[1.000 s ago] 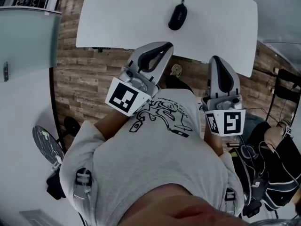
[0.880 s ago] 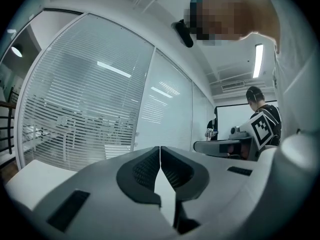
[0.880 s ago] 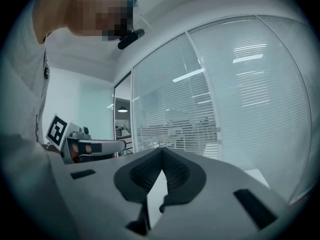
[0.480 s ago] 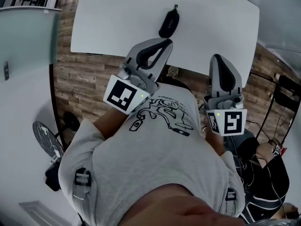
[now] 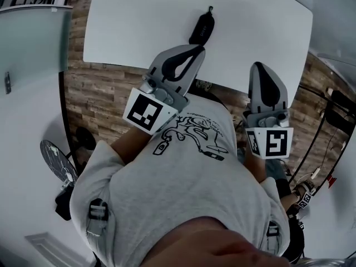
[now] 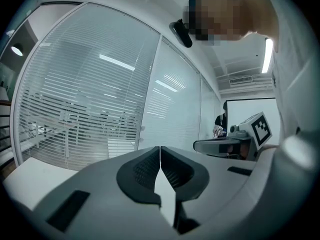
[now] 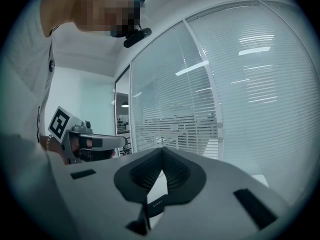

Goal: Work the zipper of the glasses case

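Note:
In the head view a black glasses case (image 5: 201,28) lies on the white table (image 5: 139,32), its zipper pull pointing to the far side. My left gripper (image 5: 196,50) is held up in front of the person's chest, its tip just short of the table's near edge below the case, jaws shut and empty. My right gripper (image 5: 260,67) is held level to the right, also shut on nothing. Each gripper view looks up at glass walls: the left gripper (image 6: 160,149) and right gripper (image 7: 162,151) show closed pads, and the case is out of sight.
Wooden floor (image 5: 105,93) runs between the table and the person. A glass partition with blinds (image 6: 90,109) stands at the side. A dark round object (image 5: 55,163) sits on the floor at the left. Cables and gear (image 5: 303,196) lie at the lower right.
The head view has shifted, so the table and case sit a little lower and more to the left in the picture. Both grippers stay shut in much the same place.

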Demonstrator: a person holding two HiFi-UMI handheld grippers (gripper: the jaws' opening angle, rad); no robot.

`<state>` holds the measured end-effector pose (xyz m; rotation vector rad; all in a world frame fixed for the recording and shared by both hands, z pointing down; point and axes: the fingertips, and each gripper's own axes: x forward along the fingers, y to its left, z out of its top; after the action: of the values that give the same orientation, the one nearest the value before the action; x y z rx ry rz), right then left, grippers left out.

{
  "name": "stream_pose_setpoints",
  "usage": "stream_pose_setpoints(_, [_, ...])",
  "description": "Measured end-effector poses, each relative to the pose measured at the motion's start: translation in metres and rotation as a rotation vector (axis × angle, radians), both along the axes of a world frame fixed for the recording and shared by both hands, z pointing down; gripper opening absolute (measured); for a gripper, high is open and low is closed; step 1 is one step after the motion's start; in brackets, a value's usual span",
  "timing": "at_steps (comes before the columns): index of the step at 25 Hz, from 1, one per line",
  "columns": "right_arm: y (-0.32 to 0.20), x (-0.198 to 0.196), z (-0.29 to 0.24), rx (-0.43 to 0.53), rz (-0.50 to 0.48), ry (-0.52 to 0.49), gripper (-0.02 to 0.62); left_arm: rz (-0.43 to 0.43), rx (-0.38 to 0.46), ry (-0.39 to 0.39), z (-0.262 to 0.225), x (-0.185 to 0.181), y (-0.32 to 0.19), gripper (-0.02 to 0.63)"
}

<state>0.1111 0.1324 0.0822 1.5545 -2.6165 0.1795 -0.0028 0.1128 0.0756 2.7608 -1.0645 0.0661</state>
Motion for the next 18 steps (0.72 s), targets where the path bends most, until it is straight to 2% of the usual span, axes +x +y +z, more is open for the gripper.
stream_pose_setpoints(7, [-0.039, -0.025, 0.002, -0.006, -0.006, 0.017, 0.004, 0.011, -0.006, 0.01, 0.004, -0.022, -0.039, 0.021])
stream_pose_setpoints(13, [-0.082, -0.057, 0.003, -0.014, -0.016, 0.071, 0.005, 0.03, -0.022, 0.022, 0.01, -0.051, -0.082, 0.021])
stream_pose_setpoints(18, [-0.108, -0.063, 0.014, -0.024, -0.017, 0.135, 0.005, 0.077, -0.063, 0.007, 0.029, -0.055, -0.105, 0.021])
